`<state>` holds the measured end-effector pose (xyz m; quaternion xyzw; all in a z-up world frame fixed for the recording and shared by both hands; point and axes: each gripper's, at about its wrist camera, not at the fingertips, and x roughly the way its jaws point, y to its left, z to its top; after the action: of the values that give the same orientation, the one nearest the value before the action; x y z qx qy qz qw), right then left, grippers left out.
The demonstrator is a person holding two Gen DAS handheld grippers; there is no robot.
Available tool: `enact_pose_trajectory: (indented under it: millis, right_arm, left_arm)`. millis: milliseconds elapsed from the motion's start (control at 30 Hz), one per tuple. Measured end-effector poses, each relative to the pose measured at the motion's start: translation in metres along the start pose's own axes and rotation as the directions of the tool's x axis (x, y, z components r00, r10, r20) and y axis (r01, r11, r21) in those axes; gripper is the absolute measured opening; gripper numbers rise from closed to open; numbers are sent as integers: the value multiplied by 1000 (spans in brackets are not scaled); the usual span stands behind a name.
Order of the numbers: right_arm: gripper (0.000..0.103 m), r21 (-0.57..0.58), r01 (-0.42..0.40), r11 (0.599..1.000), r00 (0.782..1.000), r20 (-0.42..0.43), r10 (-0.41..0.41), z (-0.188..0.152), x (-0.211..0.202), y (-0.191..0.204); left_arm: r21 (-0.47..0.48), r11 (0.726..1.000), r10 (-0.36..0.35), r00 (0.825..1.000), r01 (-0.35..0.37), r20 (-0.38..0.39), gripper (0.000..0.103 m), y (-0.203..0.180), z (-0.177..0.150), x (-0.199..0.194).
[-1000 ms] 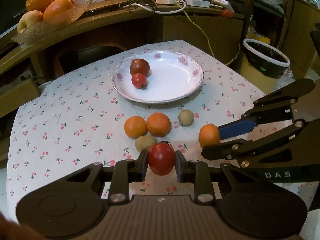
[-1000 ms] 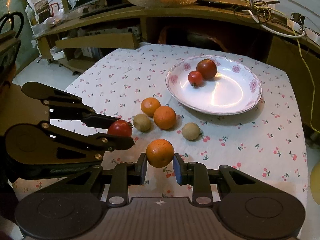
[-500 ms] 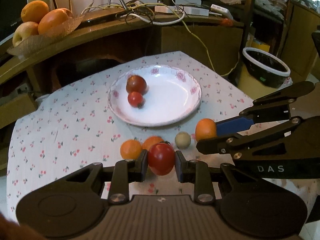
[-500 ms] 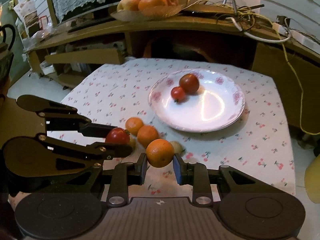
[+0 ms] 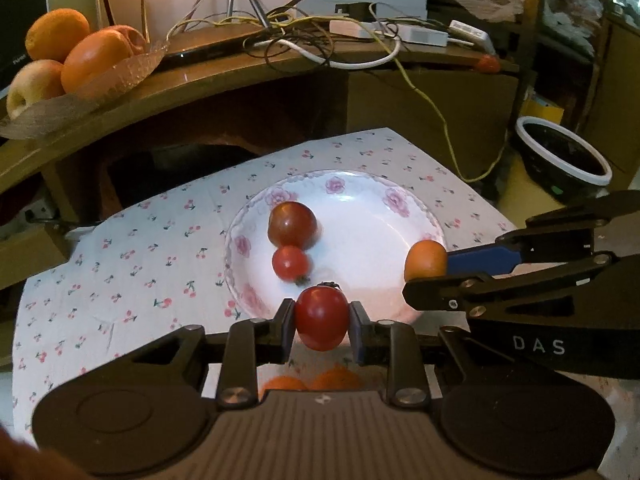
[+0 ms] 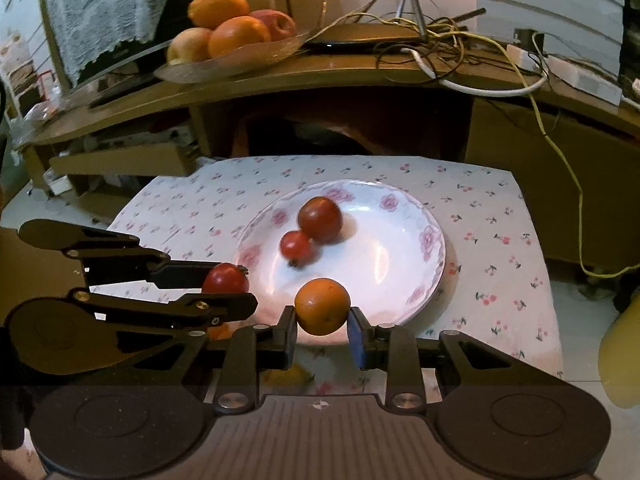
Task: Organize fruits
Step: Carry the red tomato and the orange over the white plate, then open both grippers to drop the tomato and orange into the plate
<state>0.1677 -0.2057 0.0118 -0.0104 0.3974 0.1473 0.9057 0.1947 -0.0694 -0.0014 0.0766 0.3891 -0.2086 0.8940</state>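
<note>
My left gripper (image 5: 321,322) is shut on a red tomato (image 5: 321,317), held above the near rim of the white flowered plate (image 5: 416,208). My right gripper (image 6: 322,312) is shut on an orange (image 6: 322,306), held over the plate's (image 6: 434,240) near edge; it shows in the left wrist view (image 5: 425,260) too. On the plate lie a dark tomato (image 5: 292,224) and a small red tomato (image 5: 291,263). Two oranges (image 5: 308,382) on the cloth peek out below my left gripper.
The plate stands on a small table with a cherry-print cloth (image 5: 120,264). Behind it is a wooden shelf with a dish of oranges and apples (image 5: 68,56) and tangled cables (image 5: 320,40). A black bin (image 5: 560,160) stands on the floor at right.
Both grippers have lifted and moved forward toward the plate with their fruits. The loose fruits on the cloth have dropped below the grippers, mostly out of sight.
</note>
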Motion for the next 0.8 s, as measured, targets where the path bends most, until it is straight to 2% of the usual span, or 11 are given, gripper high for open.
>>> enact_pose_trajectory:
  millis: [367, 800]
  right_arm:
    - [31, 38, 5, 999, 999, -33, -3, 6, 26, -21]
    - [34, 42, -8, 999, 1000, -23, 9, 10, 35, -23]
  left_arm:
    - [-14, 1000, -18, 999, 18, -35, 32, 5, 7, 31]
    - [-39, 999, -3, 1000, 2, -30, 34, 10, 10, 33]
